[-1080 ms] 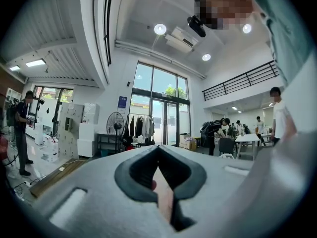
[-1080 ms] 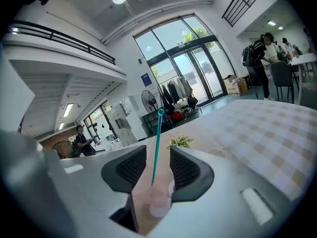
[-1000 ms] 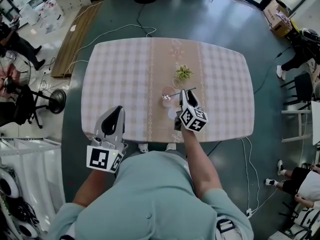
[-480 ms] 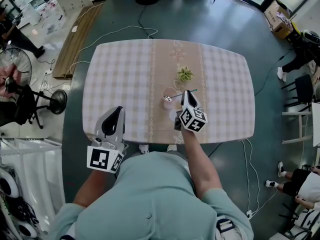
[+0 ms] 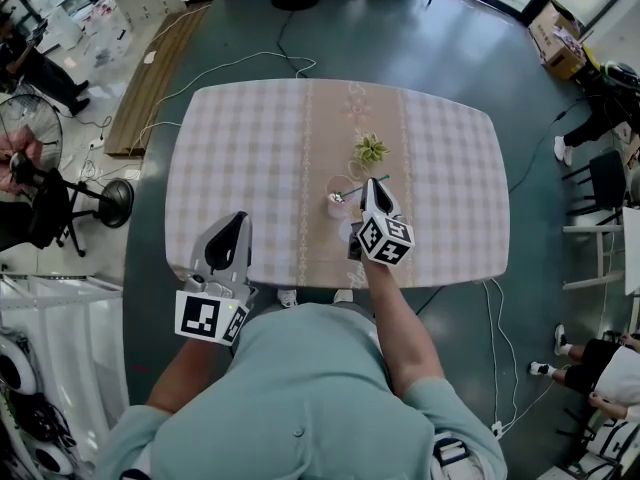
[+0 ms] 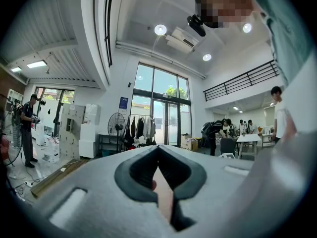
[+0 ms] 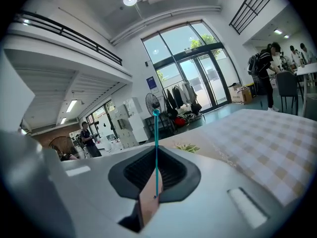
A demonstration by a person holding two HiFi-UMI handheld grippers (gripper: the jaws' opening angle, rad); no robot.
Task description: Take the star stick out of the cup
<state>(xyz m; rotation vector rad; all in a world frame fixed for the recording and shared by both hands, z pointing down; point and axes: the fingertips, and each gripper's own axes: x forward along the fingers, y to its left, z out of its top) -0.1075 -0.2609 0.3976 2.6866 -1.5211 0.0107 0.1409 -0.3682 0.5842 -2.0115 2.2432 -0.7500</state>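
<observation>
- The right gripper [image 5: 372, 188] is over the middle of the table [image 5: 250, 138], just right of the cup [image 5: 335, 206].
- Its jaws are closing, with the thin teal stick [image 7: 156, 148] pinched between the pads, all but together.
- From above, the stick leans out of the cup toward the right, one end at the cup's mouth and the other past the gripper's tip.
- In the right gripper view the stick rises straight up from the jaws and ends in a small knob.
- The cup stands upright on the centre stripe of the cloth, and a small green plant [image 5: 370, 149] sits just beyond it.
- The left gripper [image 5: 232, 220] is held by the table's near left corner, well apart from the cup, with its jaws pressed together on nothing.
</observation>
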